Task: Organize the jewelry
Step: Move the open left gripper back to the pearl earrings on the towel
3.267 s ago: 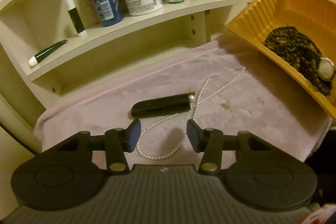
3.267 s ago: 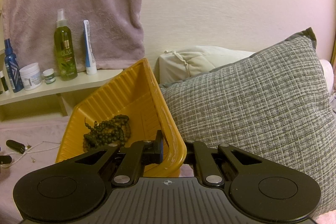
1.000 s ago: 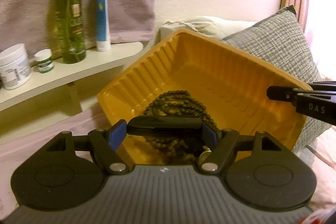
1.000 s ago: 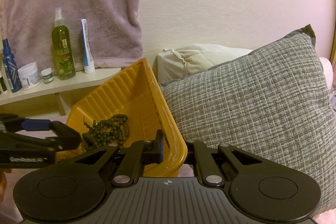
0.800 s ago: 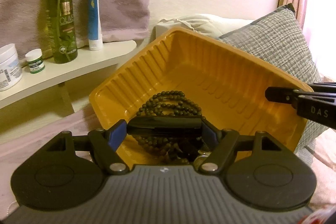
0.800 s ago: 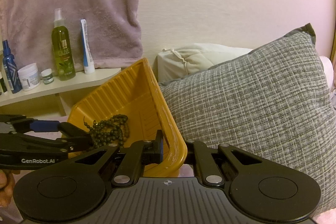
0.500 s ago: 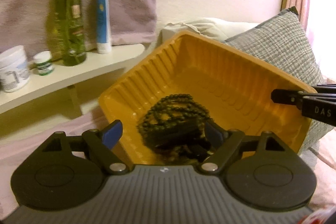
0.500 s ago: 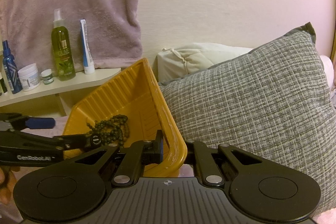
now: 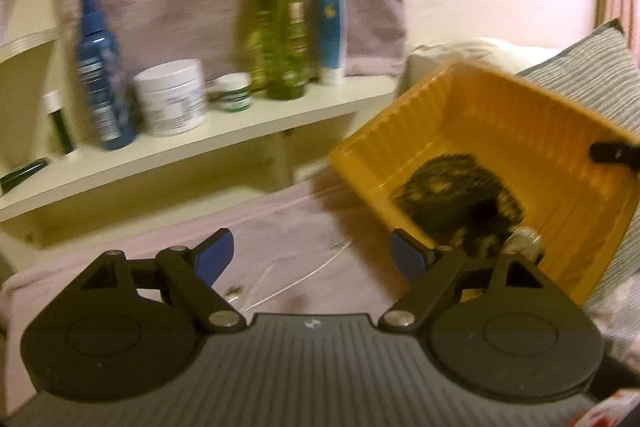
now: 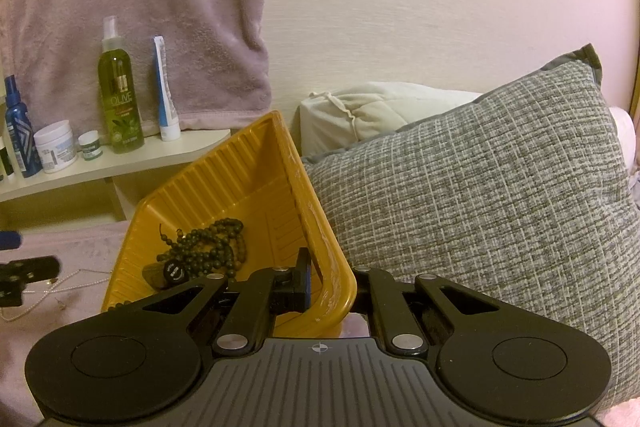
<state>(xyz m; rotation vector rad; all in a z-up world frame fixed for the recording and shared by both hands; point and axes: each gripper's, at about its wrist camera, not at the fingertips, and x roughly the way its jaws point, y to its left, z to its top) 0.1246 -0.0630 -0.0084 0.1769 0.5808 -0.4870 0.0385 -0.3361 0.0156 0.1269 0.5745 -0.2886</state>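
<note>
Tray [image 10: 288, 163]: yellow-orange plastic, rectangular, ribbed walls, rounded rim; it stands tilted, its near corner lifted.
Right claw [image 10: 332, 291]: closed tight on the near rim of the tray, one pad inside the wall, the other outside.
Left claw [image 9: 312, 255]: wide open with nothing between its blue pads [image 9: 214, 253]; it hangs over the pink cloth just left of the tray.
Dark bead necklace [image 10: 208, 247]: small round matte beads, heaped in a loose coil in the low part of the tray.
Black case [image 10: 168, 273]: short, dark, smooth tube lying in the tray against the beads, its round end cap facing the right camera.
Watch [image 9: 524, 247]: a pale round face at the near edge of the bead heap in the tray; blurred.
Pearl necklace [image 10: 44, 291]: thin string of tiny white beads, spread loose on the cloth left of the tray, apart from it.
Pink cloth [image 9: 304, 227]: soft, fuzzy cover; open room between the tray and the shelf.
Shelf [image 9: 224, 131]: cream, curved front edge, behind and left of the tray; it carries a blue spray bottle [image 9: 100, 75], a white jar [image 9: 170, 97], a small jar [image 9: 234, 93], a green spray bottle [image 9: 280, 27] and a blue tube [image 9: 331, 27].
Cushion [image 10: 480, 195]: grey woven check, pressing against the tray's right wall.
Towel [image 10: 132, 7]: mauve, plush, hanging behind the shelf.
</note>
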